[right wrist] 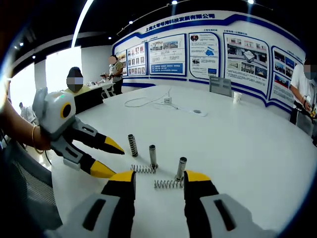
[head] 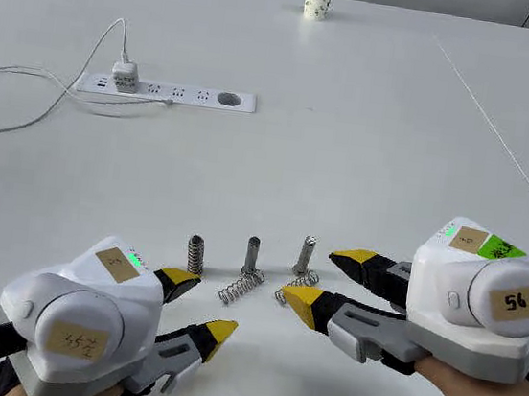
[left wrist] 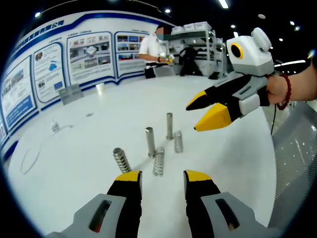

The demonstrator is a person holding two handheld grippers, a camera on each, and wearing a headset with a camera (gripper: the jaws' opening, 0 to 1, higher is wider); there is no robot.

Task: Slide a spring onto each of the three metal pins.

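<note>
L gripper (head: 216, 303) and R gripper (head: 311, 274) both spread, empty. Loose spring (head: 241, 287) by mid pin (head: 252, 253): prob. light, squashy, rolls easily. I'd pinch it mid-coil, gently.

I kept my eye on the middle pin (head: 252, 253), a short grey metal post that stood upright and bare. To its left stood the left pin (head: 196, 254), and the first spring (head: 197, 248) was already threaded down over it, coils wrapping most of its height. The right pin (head: 305, 254) stood bare on the other side. The second spring (head: 241, 287) lay flat with one end at the middle pin's foot. The third spring (head: 298, 285) lay flat just right of that.
</note>
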